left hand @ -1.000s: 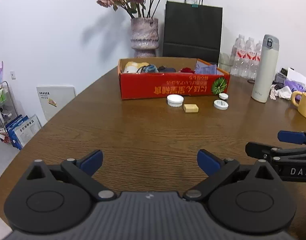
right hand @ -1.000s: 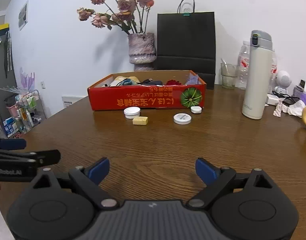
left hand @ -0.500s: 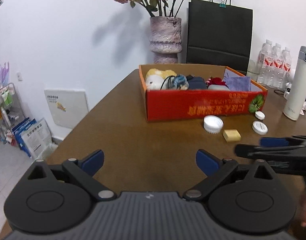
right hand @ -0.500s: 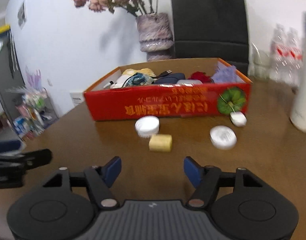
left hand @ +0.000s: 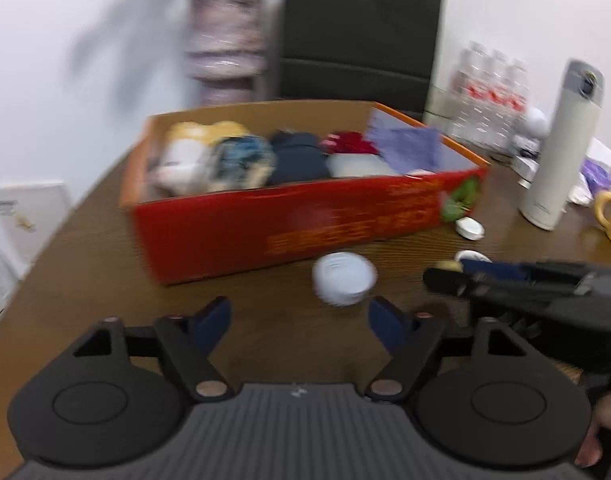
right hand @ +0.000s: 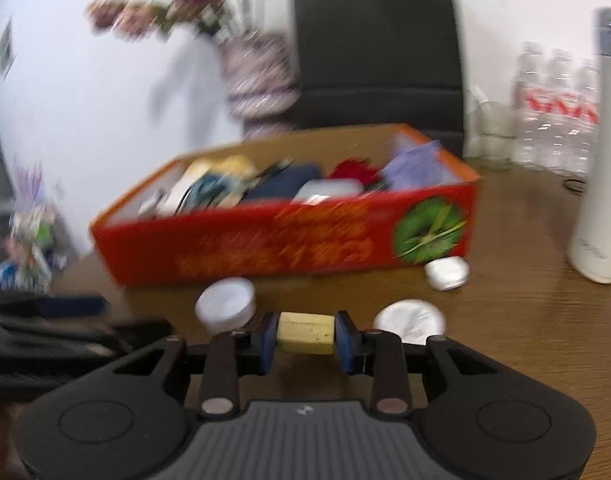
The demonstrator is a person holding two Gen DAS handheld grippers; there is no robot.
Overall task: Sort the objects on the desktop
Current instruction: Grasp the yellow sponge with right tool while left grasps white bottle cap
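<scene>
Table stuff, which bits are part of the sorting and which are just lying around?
Sorting:
yellow block, between the closing right claw pads
white cap, ahead of the closing left claw
flat lid
white case
red box

Lying around:
flask
bottles
vase
black bag

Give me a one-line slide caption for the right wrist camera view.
Right gripper closing its jaws around a yellow block on the wooden table, in front of the red box of sorted items.

Wood-grain table (right hand: 525,340), printed cardboard box (right hand: 265,248), matt plastic lid (left hand: 343,278)
</scene>
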